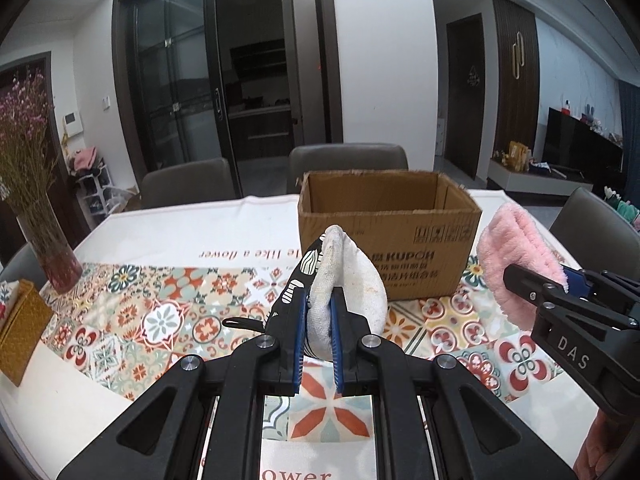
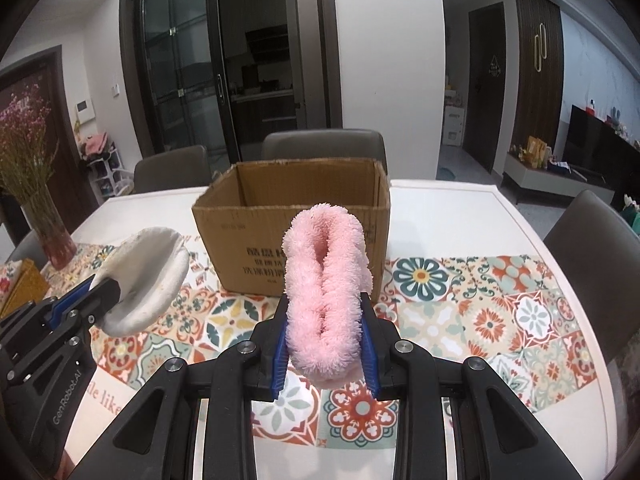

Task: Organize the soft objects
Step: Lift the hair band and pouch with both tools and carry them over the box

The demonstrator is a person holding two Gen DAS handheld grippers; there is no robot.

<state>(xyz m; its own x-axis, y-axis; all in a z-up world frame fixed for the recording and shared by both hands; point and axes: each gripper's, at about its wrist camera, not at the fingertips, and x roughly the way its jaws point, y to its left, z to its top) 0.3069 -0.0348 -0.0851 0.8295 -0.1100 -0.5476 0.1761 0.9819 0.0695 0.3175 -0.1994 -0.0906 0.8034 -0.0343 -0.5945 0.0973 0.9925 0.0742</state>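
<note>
My left gripper (image 1: 319,300) is shut on an oven mitt (image 1: 352,276), white-lined with a black patterned outside, held up above the patterned tablecloth. My right gripper (image 2: 326,300) is shut on a fluffy pink cloth (image 2: 326,264), folded double and lifted off the table. Behind both stands an open brown cardboard box (image 1: 384,240), its inside hidden from here. The right gripper (image 1: 536,284) with the pink cloth (image 1: 516,264) shows at the right of the left wrist view. At the left of the right wrist view I see the left gripper (image 2: 108,294) holding the mitt (image 2: 148,276).
A glass vase with dried pink flowers (image 1: 52,252) and a yellow woven box (image 1: 20,332) stand at the table's left. Grey chairs (image 1: 348,160) ring the far and right sides. The white table edge (image 2: 520,224) runs behind the box (image 2: 296,216).
</note>
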